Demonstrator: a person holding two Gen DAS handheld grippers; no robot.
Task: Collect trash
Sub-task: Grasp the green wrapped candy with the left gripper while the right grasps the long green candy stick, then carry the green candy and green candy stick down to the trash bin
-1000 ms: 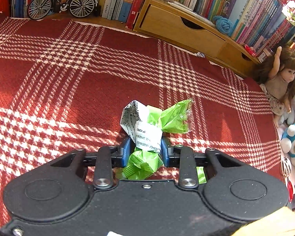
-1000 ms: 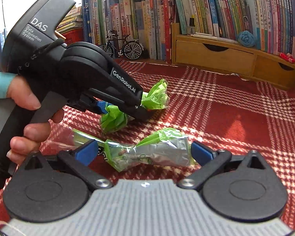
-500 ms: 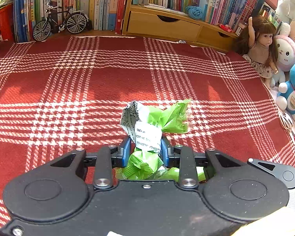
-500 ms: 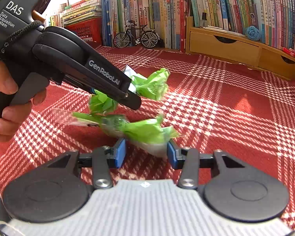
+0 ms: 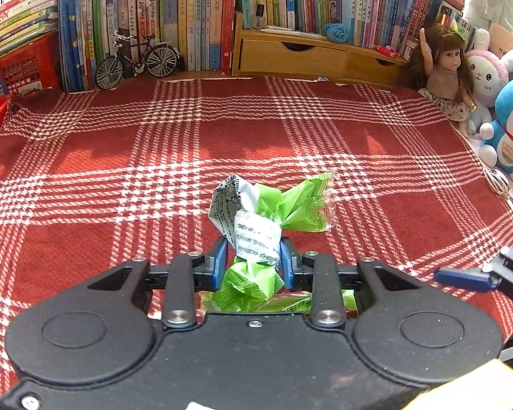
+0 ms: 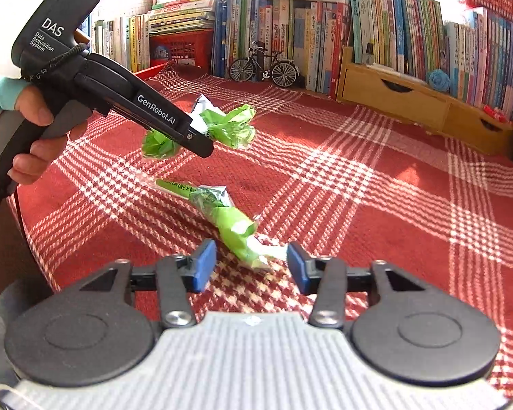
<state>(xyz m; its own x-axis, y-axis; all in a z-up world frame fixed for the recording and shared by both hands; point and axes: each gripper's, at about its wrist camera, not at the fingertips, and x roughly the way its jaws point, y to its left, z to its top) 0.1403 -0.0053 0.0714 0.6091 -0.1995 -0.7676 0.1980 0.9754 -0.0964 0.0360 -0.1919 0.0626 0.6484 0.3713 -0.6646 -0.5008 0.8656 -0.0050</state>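
A red-and-white plaid cloth [image 5: 119, 177] covers the surface. At its far edge stands a row of upright books [image 5: 174, 17], with a small metal model bicycle [image 5: 136, 59] in front of them to the left and a low wooden drawer unit [image 5: 290, 56] to the right. A red plastic crate [image 5: 20, 65] sits at far left. At far right a long-haired doll [image 5: 444, 68] stands beside plush toys [image 5: 506, 126]. A crumpled green wrapper [image 6: 219, 218] lies on the cloth near the middle.
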